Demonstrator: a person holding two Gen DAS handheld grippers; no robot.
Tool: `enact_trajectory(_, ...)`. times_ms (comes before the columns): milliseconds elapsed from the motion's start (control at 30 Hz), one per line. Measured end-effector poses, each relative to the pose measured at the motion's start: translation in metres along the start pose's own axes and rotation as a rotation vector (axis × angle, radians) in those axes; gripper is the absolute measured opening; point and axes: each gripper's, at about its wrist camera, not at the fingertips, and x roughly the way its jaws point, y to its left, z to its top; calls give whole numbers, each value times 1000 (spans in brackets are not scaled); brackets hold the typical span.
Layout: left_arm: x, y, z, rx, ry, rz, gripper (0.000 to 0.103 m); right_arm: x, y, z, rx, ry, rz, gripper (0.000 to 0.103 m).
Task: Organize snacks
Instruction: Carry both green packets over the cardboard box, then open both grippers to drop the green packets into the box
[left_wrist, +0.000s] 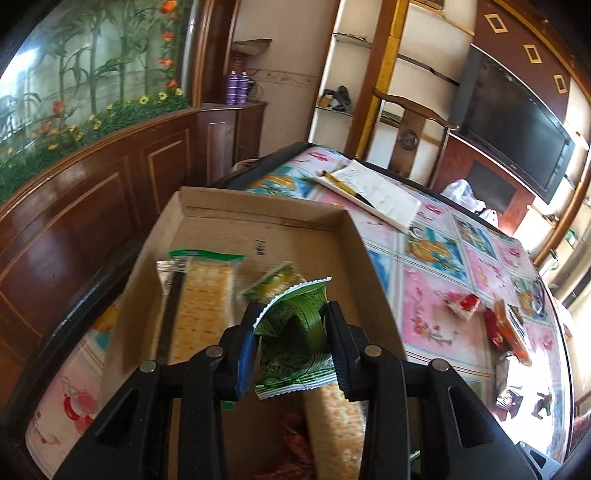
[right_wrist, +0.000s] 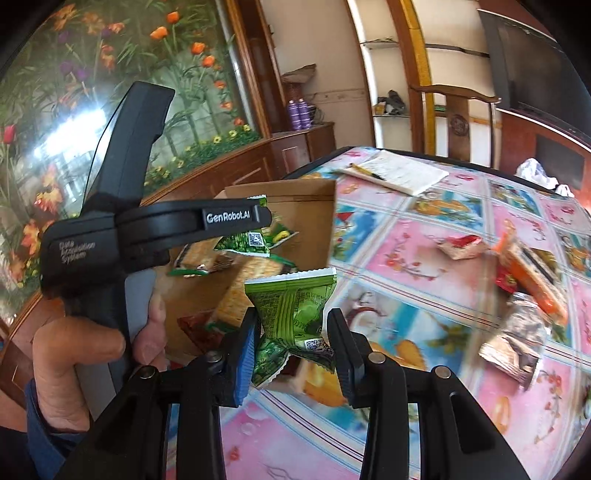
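My left gripper (left_wrist: 291, 328) is shut on a green snack packet (left_wrist: 293, 332) and hangs over the cardboard box (left_wrist: 258, 210). In the box lie a cracker pack (left_wrist: 207, 295), a small green packet (left_wrist: 273, 282) and another cracker pack (left_wrist: 336, 424). My right gripper (right_wrist: 291, 332) is shut on a second green snack packet (right_wrist: 291, 310), above the table just right of the box (right_wrist: 306, 206). The right wrist view shows the left gripper (right_wrist: 255, 227) from the side, over the box with its green packet (right_wrist: 247, 242). Loose red and orange snacks (right_wrist: 532, 269) and a silver wrapper (right_wrist: 513, 339) lie on the table to the right.
A flowered tablecloth (left_wrist: 436, 295) covers the table. A notepad with a pen (left_wrist: 373, 192) lies at the far end. A wooden chair (left_wrist: 410, 122) stands behind the table, a wood-panelled wall (left_wrist: 92, 192) to the left. A hand (right_wrist: 92, 347) holds the left gripper's handle.
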Motion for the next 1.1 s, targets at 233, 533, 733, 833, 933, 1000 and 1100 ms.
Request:
enact_trajectory(233,7,12,2,-14,25,53,34,26,10,4,1,45,43,41)
enact_trajectory(533,16,9,-1,1,64,68,34,42,11,2,21,86,64,41)
enact_trajectory(733,17,8,-3,11,72,78,34,44,12,0,24,98,72,41)
enact_trajectory(833,18,7,-3,15,72,80,34,44,14,-1,13,95,70,41)
enact_trajectory(933,17,8,-3,16,70,84,34,44,15,-1,11,93,71,41)
enact_trajectory(1000,17,8,-4,14,70,84,34,43,16,-2,7,88,69,41)
enact_trajectory(1100,17,7,-4,15,70,84,34,42,17,-3,0,86,65,41)
